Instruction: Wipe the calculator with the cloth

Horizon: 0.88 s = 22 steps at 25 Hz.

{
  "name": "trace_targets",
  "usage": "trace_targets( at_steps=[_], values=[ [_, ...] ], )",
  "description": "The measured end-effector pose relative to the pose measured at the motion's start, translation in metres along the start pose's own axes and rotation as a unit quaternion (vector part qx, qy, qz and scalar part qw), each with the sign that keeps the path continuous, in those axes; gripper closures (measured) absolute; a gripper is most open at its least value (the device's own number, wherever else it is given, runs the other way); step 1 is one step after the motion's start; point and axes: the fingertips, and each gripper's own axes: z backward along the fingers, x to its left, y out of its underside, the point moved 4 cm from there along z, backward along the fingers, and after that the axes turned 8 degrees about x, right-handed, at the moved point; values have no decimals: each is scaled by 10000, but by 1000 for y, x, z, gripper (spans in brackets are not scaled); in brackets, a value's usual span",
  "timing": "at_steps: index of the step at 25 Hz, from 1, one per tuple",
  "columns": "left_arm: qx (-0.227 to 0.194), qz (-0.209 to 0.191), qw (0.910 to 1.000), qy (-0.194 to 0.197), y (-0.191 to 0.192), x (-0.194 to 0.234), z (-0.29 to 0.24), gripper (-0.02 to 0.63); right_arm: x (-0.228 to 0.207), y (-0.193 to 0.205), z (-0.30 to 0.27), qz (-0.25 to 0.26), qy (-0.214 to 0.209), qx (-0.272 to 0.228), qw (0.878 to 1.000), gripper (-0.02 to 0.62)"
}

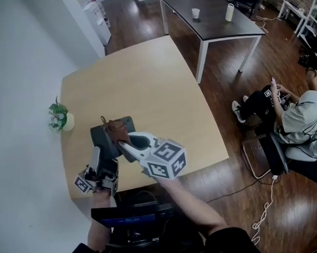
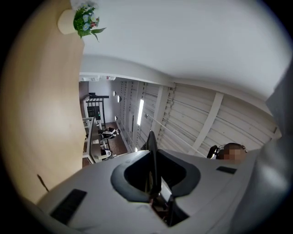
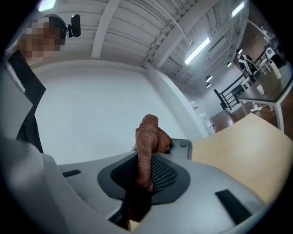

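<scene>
A dark grey calculator (image 1: 103, 136) is held over the front left of the tan table (image 1: 145, 81), with my left gripper (image 1: 103, 156) shut on its near edge. In the left gripper view the calculator (image 2: 153, 160) shows edge-on as a thin dark blade between the jaws of the left gripper (image 2: 154, 183). My right gripper (image 1: 122, 143) is shut on a brown cloth (image 1: 117, 132), which lies against the calculator's face. In the right gripper view the cloth (image 3: 147, 141) sticks up from the right gripper (image 3: 144, 176), with the calculator (image 3: 181, 148) just behind it.
A small potted plant (image 1: 60, 117) stands at the table's left edge by the white wall. A dark table (image 1: 210, 13) with a cup stands at the back. A seated person (image 1: 302, 120) is at the right, beside cables on the wooden floor.
</scene>
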Motion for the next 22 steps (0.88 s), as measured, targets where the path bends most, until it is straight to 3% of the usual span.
trace_targets(
  at_steps=[7,11,14,17,19,22],
  values=[
    [-56,182,9997,149,-8,7,-1,541,-76,9,34,-441,950,-89,9945,527],
    [-225,372,9986,311,-18,13,-3,552,-91,16,55,-625,1349,-172,9887,531],
    [-251,371,9987,257,-26,18,-4,552,-69,8,52,-602,1147,-394,9908,531],
    [-339,385,9984,231,-30,21,-6,552,-25,-5,30,-407,458,-513,9968,531],
    [-397,378,9983,215,-31,22,-9,552,3,-9,11,-241,43,-473,9986,529],
    [-436,346,9982,218,-31,21,-13,551,21,-1,-13,-45,-133,-237,9996,529]
  ],
)
